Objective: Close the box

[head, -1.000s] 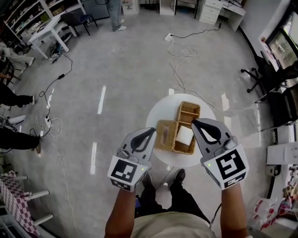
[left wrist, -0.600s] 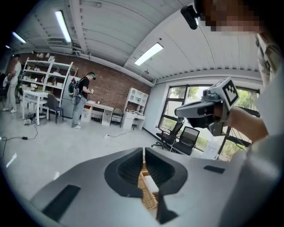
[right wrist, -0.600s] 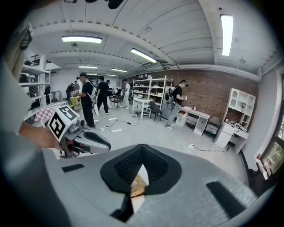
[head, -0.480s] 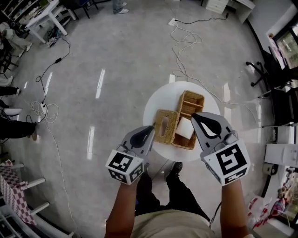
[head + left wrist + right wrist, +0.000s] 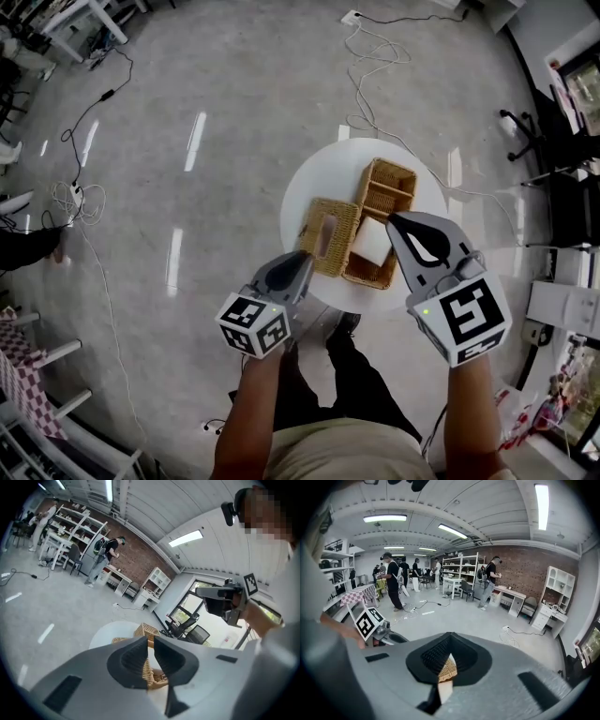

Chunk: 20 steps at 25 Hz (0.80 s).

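A wicker box point(image 5: 382, 221) stands open on a round white table point(image 5: 300, 202), with white tissue point(image 5: 373, 244) inside. Its slotted lid point(image 5: 330, 236) lies flat to the left. My left gripper point(image 5: 306, 255) is shut and empty, with its tip at the lid's near left corner, above the table edge. My right gripper point(image 5: 392, 218) looks shut and empty, its tip over the box's near right part. In the left gripper view, the left gripper point(image 5: 151, 638) frames the wicker box point(image 5: 149, 679). In the right gripper view, the right gripper point(image 5: 449, 635) shows the wicker box point(image 5: 447, 670).
Cables point(image 5: 370, 84) trail across the grey floor beyond the table. Office chairs point(image 5: 562, 169) stand at the right. The person's feet point(image 5: 342, 328) are under the table's near edge. People, shelves and desks point(image 5: 454, 581) stand far across the room.
Both grippers have sunk toward the table, the left one further and with a roll of the wrist. Their jaws have stayed together, and the box and lid have not moved.
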Tool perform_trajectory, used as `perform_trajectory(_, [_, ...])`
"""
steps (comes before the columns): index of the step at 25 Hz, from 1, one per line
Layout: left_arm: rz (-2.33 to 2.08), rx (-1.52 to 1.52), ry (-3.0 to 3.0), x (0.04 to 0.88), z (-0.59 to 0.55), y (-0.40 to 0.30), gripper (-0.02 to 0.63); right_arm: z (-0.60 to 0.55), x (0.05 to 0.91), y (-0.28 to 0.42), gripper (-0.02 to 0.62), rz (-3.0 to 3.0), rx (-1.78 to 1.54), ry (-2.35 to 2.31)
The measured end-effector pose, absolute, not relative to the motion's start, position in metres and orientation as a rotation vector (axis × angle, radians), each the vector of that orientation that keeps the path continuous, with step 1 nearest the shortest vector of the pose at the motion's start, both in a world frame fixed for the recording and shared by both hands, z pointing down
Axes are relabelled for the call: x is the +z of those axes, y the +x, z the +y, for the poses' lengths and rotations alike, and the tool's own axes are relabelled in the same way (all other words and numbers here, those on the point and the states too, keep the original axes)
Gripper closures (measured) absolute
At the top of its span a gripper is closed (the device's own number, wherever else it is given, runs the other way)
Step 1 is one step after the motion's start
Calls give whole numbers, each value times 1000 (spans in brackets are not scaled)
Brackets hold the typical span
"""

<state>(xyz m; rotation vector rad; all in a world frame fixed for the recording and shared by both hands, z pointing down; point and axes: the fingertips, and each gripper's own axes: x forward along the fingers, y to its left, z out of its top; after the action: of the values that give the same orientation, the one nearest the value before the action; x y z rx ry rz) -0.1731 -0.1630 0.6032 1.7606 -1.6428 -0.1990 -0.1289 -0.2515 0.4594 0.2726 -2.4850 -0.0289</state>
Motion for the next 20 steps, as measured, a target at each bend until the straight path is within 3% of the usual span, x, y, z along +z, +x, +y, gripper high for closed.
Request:
perform_trajectory(9, [-1555,-390,1577,662,-147,-156,582,-254,487,-127,603,-2453,-18,245])
perform_trajectory(12, [-1532,-449,1505,683,-140,-149,512,-253,498,-126,603,-2442,-13,233])
perform_trajectory(20, [-1486,-605,1307,730,-127,-141,420,-249,519,-123,603,-2425,-8,209])
